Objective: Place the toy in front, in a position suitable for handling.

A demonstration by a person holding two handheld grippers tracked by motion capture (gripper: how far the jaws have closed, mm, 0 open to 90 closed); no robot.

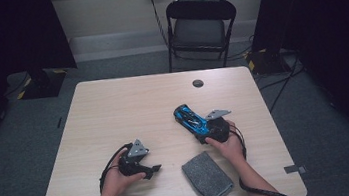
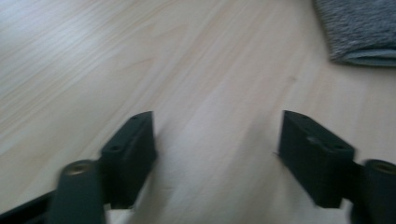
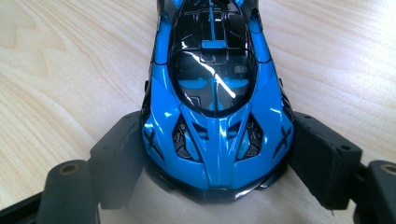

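The blue toy car point(image 1: 191, 119) sits on the light wood worktop point(image 1: 128, 108), right of centre, lying at a slant in the high view. The right hand-held gripper point(image 1: 201, 130) holds it: in the right gripper view the two black jaws flank one end of the car point(image 3: 217, 116), pads against both sides of the body, pinching it. The left hand-held gripper point(image 1: 152, 170) rests low over the near left part of the worktop, well apart from the car; in the left gripper view its jaws stand spread with bare wood point(image 2: 205, 93) between them, pinching nothing. A folded grey cloth point(image 1: 207, 177) lies near the front edge between the two hands, and its corner point(image 2: 359, 28) shows at the upper right of the left gripper view. A black folding chair point(image 1: 199, 27) stands beyond the far edge.
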